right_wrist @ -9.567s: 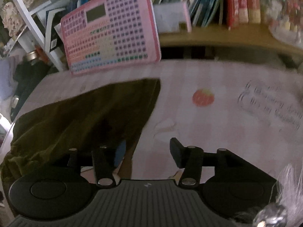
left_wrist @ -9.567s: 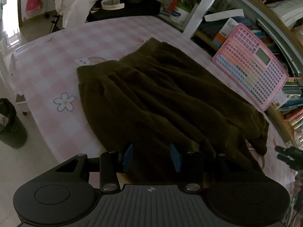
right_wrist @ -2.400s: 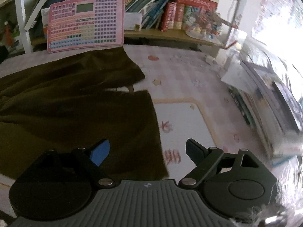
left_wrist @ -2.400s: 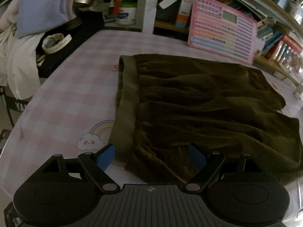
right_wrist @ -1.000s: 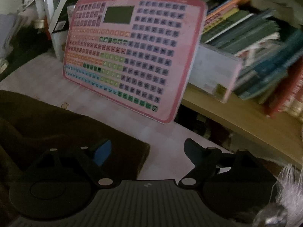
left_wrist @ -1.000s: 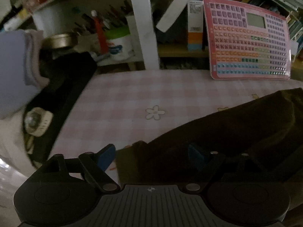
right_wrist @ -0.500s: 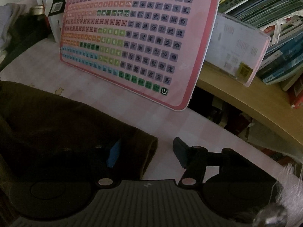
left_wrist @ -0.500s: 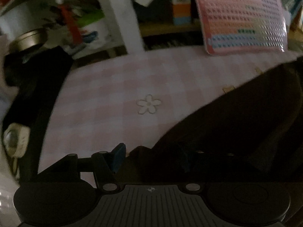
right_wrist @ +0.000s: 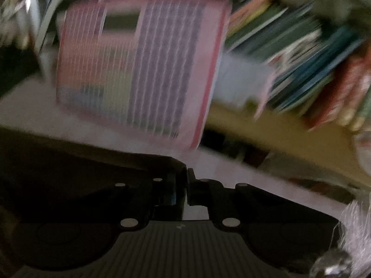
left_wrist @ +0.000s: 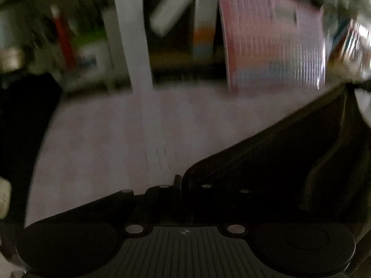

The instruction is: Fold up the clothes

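Note:
The dark olive-brown skirt [left_wrist: 289, 143] lies on the pink checked tablecloth [left_wrist: 104, 139] and fills the right of the left wrist view. My left gripper [left_wrist: 182, 181] is shut on the skirt's near corner, the cloth lifted at the jaws. In the right wrist view the same skirt [right_wrist: 81, 157] stretches away to the left. My right gripper [right_wrist: 186, 180] is shut on its far corner. Both views are blurred by motion.
A pink button-chart board [left_wrist: 273, 46] leans against the bookshelf beyond the table, also in the right wrist view [right_wrist: 139, 69]. A white shelf post [left_wrist: 132, 34] and jars stand at the back left. Books [right_wrist: 301, 58] fill the shelf on the right.
Both grippers have closed onto the skirt's two far corners since half a second ago. Both are now moving, and the cloth edge is pulled taut between them.

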The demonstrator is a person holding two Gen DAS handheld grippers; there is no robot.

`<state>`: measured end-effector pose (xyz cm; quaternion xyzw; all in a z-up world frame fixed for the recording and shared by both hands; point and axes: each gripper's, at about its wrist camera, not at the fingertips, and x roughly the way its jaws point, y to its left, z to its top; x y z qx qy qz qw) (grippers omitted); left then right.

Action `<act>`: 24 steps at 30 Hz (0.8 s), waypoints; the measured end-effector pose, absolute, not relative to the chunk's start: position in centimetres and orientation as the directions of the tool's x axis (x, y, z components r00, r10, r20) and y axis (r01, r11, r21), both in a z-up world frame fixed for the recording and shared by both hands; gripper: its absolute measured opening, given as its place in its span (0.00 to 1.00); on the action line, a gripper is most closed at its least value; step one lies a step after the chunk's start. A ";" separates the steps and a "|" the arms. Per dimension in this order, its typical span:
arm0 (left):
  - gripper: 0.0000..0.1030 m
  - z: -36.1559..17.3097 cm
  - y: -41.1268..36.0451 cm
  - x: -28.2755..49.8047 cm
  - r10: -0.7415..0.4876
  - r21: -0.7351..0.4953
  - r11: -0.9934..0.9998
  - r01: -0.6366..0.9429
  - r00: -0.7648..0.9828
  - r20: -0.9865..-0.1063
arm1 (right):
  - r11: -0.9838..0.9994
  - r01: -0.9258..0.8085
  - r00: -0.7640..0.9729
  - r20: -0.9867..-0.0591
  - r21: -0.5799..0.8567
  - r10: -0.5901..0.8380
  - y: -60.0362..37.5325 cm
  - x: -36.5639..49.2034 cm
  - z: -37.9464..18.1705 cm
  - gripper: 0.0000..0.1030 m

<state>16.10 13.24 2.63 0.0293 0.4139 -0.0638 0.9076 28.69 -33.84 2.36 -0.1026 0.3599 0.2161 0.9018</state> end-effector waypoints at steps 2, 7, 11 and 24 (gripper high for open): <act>0.04 3.8 12.8 15.3 -0.100 0.018 0.987 0.162 0.689 -0.718 | 0.902 -0.430 0.686 -0.665 -0.044 0.295 -34.2 27.0 3.7 0.07; 0.04 6.6 12.2 11.5 -0.167 0.023 0.972 0.232 0.760 -0.628 | 0.935 -0.350 0.770 -0.586 -0.055 0.254 -36.0 21.8 6.6 0.06; 0.04 8.6 11.3 6.7 -0.206 0.051 0.958 0.282 0.803 -0.559 | 0.957 -0.287 0.829 -0.510 -0.038 0.229 -37.7 14.6 8.3 0.07; 0.17 3.9 13.3 -7.6 -0.222 -0.141 0.975 0.171 0.751 -0.622 | 0.999 -0.046 0.786 -0.617 -0.001 0.035 -38.3 -8.8 3.1 0.13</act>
